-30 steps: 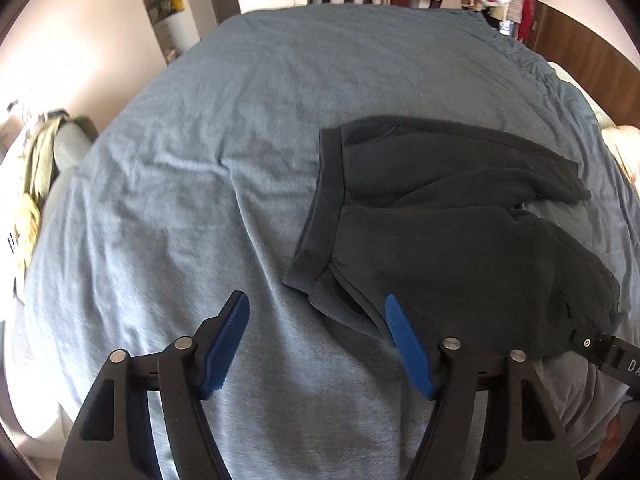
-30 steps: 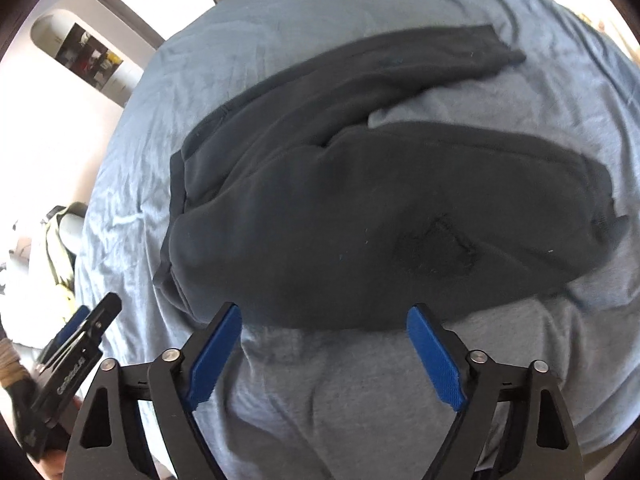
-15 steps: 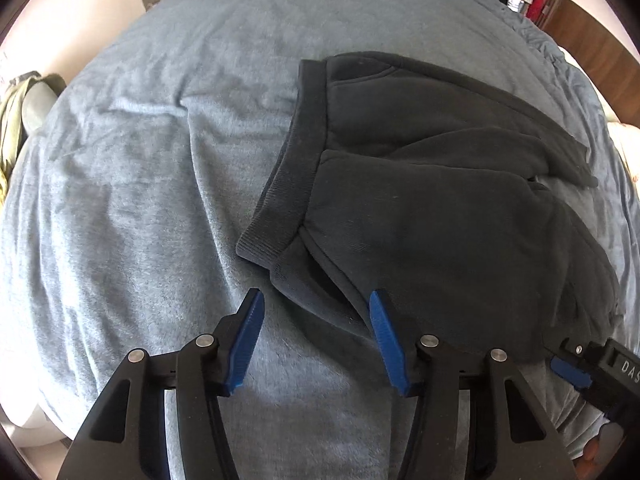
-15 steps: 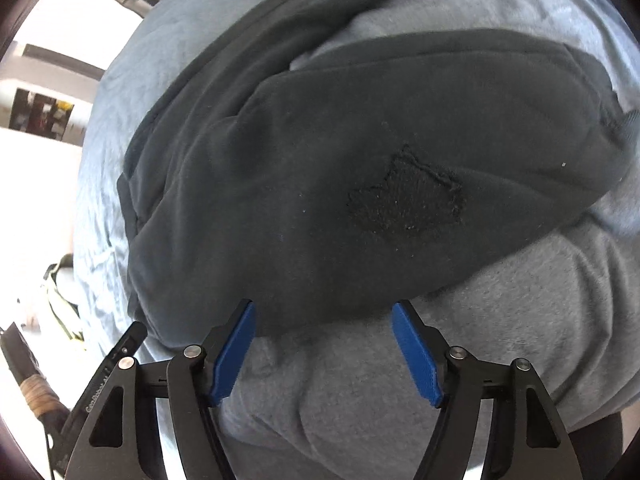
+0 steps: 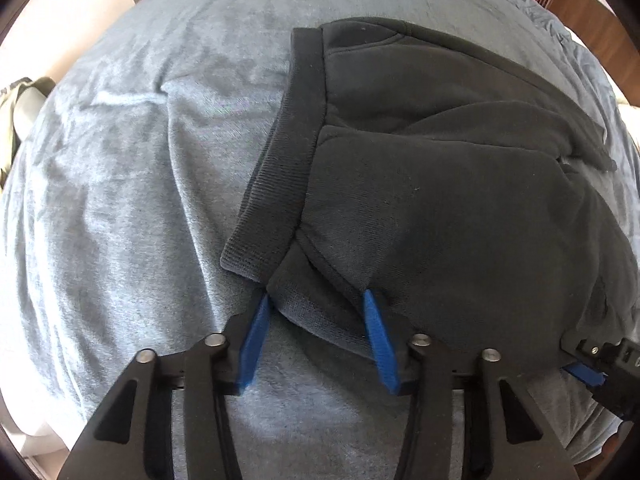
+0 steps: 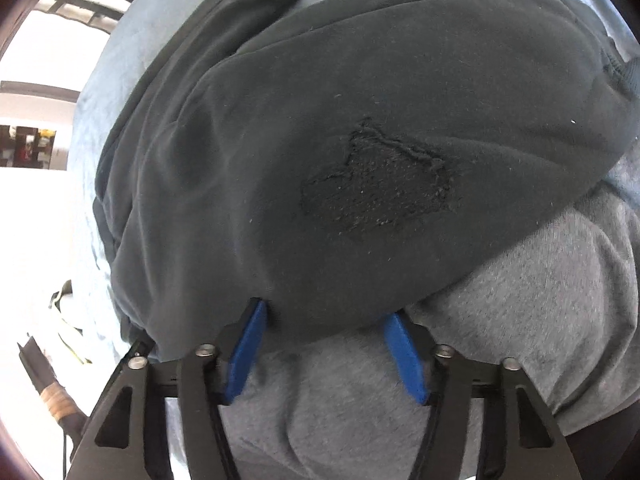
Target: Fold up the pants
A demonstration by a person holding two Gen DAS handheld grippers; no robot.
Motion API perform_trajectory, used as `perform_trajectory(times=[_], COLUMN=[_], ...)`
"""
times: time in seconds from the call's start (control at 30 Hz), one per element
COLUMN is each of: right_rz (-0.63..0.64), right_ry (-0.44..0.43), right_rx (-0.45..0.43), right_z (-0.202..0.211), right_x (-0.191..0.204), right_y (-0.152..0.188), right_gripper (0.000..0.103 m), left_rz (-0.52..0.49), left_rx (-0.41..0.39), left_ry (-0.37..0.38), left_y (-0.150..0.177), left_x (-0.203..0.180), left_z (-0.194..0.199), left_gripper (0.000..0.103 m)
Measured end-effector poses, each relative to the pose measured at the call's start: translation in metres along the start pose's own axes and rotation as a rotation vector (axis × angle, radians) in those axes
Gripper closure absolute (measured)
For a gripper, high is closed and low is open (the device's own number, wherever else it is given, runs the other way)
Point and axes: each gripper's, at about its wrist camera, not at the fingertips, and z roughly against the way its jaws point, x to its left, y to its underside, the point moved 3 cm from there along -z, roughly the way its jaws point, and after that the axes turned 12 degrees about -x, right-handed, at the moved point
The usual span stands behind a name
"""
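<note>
Black pants (image 5: 440, 200) lie folded lengthwise on a blue-grey bed sheet (image 5: 140, 160), with the ribbed waistband (image 5: 288, 152) on the left. My left gripper (image 5: 315, 297) points down at the near waistband corner. Its jaws are closing, with that corner of cloth between the blue pads but not pinched. In the right wrist view the pants (image 6: 320, 120) show a rough dark patch (image 6: 376, 184). My right gripper (image 6: 326, 312) straddles the near edge of the leg, its jaws closing with the cloth edge between them, not squeezed. The right gripper's tip (image 5: 592, 364) also shows low at the right.
The sheet (image 6: 520, 320) bulges in soft wrinkles near the front edge of the bed. An olive-green item (image 5: 16, 120) sits beyond the bed's left side. Dark wooden furniture (image 5: 592, 20) stands at the far right. A bright white wall with a shelf (image 6: 28, 152) lies to the left.
Both grippers have come down toward the near edge of the pants and their jaws have narrowed. The cloth now lies between the pads of each; the pants have not shifted.
</note>
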Motion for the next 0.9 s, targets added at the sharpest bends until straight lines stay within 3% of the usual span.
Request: perform_trajectory(times=[0.1,0.17,0.3,0.6,0.9], right_rz=[0.022,0.031,0.090,0.207,0.254], right_ry=[-0.001,-0.013,-0.017,-0.041,-0.079], right_rx=[0.002,0.011,0.002,-0.080,-0.158], right_z=[-0.001,0.005,0.014,0.063,0.108], right_x=[0.004,0.001,0.010,0.050,0.068], right_y=[-0.003,-0.011,-0.021,-0.050,-0.085], right_gripper=[0.069,0.076,0.082,0.087,0.091], left_rz=[-0.023,-0.024,-0.002,0.027,0.055], left_rx=[-0.006,-0.006,-0.015,-0.047,-0.086], left_ry=[-0.016,-0.012,0.008,0.016,0.034], left_y=[-0.005,-0.009,-0.015,-0.039,-0.087], left_x=[-0.003,-0.002,0.002,0.006,-0.013], left_z=[0.002,0.005,0.022,0.059,0.079], left_gripper=[0.087,0.088,0.089,0.090,0.091])
